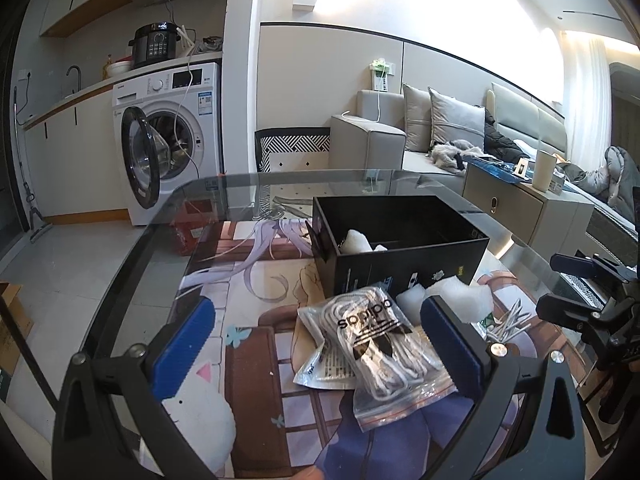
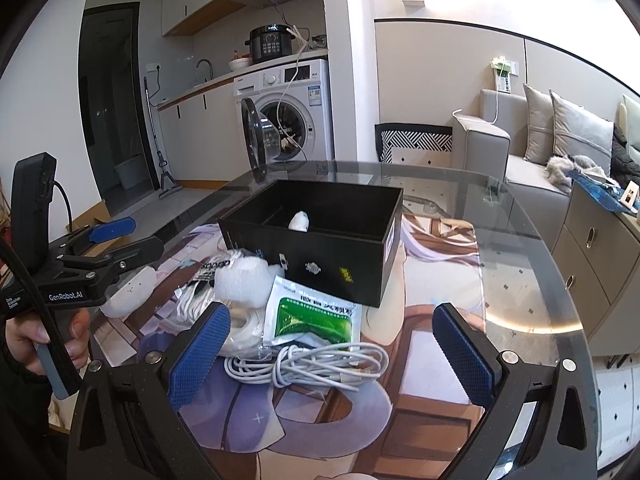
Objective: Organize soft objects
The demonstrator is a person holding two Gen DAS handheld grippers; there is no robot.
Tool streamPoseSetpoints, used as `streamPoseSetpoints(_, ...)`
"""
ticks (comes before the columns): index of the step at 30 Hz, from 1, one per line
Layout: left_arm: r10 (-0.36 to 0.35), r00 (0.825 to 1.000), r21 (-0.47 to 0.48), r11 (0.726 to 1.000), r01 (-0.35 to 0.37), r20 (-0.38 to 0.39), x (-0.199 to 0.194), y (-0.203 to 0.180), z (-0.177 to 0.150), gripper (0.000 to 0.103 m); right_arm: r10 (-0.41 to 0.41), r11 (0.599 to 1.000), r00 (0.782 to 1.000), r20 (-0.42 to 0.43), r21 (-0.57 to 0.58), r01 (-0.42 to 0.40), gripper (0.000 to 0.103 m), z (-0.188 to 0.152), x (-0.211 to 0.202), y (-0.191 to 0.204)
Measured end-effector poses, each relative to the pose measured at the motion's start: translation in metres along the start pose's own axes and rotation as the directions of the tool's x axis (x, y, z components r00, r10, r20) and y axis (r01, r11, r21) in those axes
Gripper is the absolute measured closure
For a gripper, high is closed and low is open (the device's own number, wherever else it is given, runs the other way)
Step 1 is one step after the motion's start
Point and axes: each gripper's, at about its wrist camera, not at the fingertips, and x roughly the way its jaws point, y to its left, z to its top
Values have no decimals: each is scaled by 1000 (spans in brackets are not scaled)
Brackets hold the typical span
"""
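An open black box (image 1: 404, 248) (image 2: 320, 252) stands on the printed mat and holds a white soft piece (image 1: 358, 240) (image 2: 299, 221). In front of it lie a clear bag of white laces (image 1: 380, 344) (image 2: 200, 284), white foam pieces (image 1: 460, 292) (image 2: 244, 280), a green-and-white packet (image 2: 312, 312) and a coiled white cable (image 2: 308, 364). My left gripper (image 1: 320, 348) is open above the lace bag, empty. My right gripper (image 2: 332, 352) is open above the cable, empty.
The round glass table's edge (image 1: 132, 256) (image 2: 560, 264) curves around the mat. A washing machine (image 1: 172, 136) with its door open stands behind. A sofa (image 1: 440, 140) and a low cabinet (image 1: 520, 204) are to the right.
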Motion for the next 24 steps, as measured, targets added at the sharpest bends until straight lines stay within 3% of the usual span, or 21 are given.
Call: streamPoseSetpoints(24,-8,999,-8,1000,7,-48,12,-1,-13,0,-11,1000,984,-176,13,13,1,-25,45,-3)
